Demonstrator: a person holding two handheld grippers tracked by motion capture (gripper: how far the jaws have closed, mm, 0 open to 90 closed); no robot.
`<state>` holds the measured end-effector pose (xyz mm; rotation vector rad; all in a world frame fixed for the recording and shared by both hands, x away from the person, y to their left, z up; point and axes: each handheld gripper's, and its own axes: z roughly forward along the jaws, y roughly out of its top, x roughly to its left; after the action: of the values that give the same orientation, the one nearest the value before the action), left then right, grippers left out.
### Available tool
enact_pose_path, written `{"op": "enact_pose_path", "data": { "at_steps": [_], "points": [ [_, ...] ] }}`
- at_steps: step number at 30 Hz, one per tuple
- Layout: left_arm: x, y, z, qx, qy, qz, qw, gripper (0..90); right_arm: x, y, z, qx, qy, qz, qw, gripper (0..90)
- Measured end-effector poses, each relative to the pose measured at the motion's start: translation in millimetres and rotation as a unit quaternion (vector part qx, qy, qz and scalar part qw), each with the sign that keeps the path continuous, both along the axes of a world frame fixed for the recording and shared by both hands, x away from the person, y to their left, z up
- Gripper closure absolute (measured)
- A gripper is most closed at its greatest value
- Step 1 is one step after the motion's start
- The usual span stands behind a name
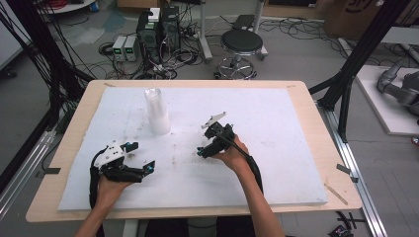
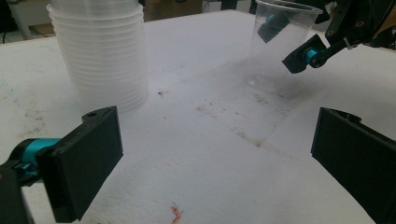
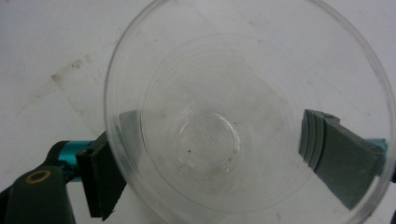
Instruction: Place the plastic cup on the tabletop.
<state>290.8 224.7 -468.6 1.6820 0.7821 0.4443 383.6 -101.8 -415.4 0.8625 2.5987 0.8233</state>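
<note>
1. Clear plastic cup (image 2: 280, 42) stands upright on the white foam mat (image 1: 276, 148), right of the stack of cups (image 2: 100, 56) and well apart from it.
2. Right gripper (image 3: 210, 163): jaws stand wide, 1 on each side of the cup near its rim. Seen through the clear wall, so pad contact cannot be told.
3. Left gripper (image 2: 215, 158): jaws open, nothing between them, low over the mat near the table's (image 1: 316, 128) front-left part.
4. Stack upright, toward the mat's far side.

Each black hand-held gripper (image 1: 148, 168) has teal joints, a grey plate and a black cable.
</note>
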Motion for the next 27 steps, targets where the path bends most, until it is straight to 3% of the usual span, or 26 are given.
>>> {"op": "enact_pose_path", "data": {
  "at_steps": [7,13,17,24,25,26,27],
  "points": [
    [-0.2,0.4,-0.1,0.0,-0.002,0.0,1.0,2.0,-3.7,-7.5,4.0,0.014,-0.012,-0.003,0.9998,13.0],
    [-0.2,1.9,-0.4,-0.005,-0.002,0.005,1.0,2.0,-19.3,-31.9,5.4,0.051,-0.034,-0.015,0.998,13.0],
    [0.0,2.1,-0.5,-0.009,0.0,0.008,0.9999,2.0,-38.9,-60.1,4.5,0.1,-0.061,-0.02,0.9929,13.0],
    [0.2,1.8,-0.6,-0.007,-0.001,0.006,1.0,2.0,-60.1,-87.5,2.0,0.135,-0.092,-0.024,0.9863,13.0],
    [0.2,2.0,-0.6,-0.006,-0.002,0.006,1.0,2.0,-65.3,-95.9,1.6,0.148,-0.105,-0.027,0.9831,13.0],
    [0.2,2.0,-0.6,-0.006,-0.002,0.006,1.0,2.0,-65.3,-95.9,1.6,0.148,-0.105,-0.027,0.9831,13.0],
    [-0.6,1.7,-0.4,-0.006,-0.002,0.004,1.0,2.0,-70.1,-103.6,0.4,0.164,-0.116,-0.032,0.9791,13.1]
  ]
}}
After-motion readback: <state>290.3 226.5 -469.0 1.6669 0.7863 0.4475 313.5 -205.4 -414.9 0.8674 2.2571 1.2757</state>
